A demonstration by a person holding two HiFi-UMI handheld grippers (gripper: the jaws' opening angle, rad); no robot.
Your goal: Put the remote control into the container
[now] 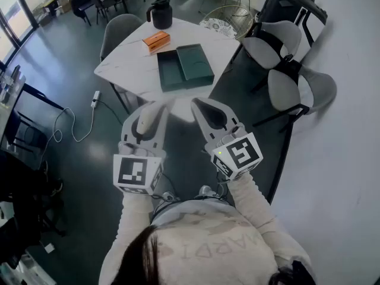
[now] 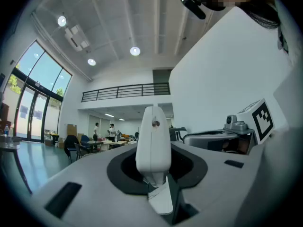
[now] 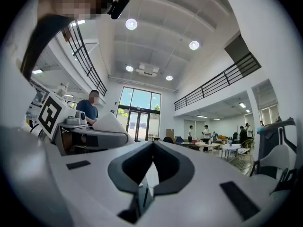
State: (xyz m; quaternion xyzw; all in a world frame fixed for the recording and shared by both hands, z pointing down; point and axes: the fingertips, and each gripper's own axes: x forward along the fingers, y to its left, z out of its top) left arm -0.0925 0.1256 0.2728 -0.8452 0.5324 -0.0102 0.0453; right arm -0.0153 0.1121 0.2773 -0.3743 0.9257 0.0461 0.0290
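The dark green container (image 1: 170, 71) lies open on the white table (image 1: 127, 64), its lid (image 1: 196, 61) lying beside it on the right. My left gripper (image 1: 160, 108) is held level in front of my body, short of the table, shut on a white oblong remote control (image 2: 153, 143). In the left gripper view the remote stands up between the jaws. My right gripper (image 1: 200, 104) hovers beside the left one at the same height. Its jaws meet at the tips (image 3: 152, 144) with nothing between them.
An orange box (image 1: 156, 40) and a black jug (image 1: 161, 13) stand on the table beyond the container. Grey chairs (image 1: 270, 40) (image 1: 297, 91) stand to the right and another chair (image 1: 119, 28) at the table's left. A power strip (image 1: 95, 98) with a cable lies on the floor.
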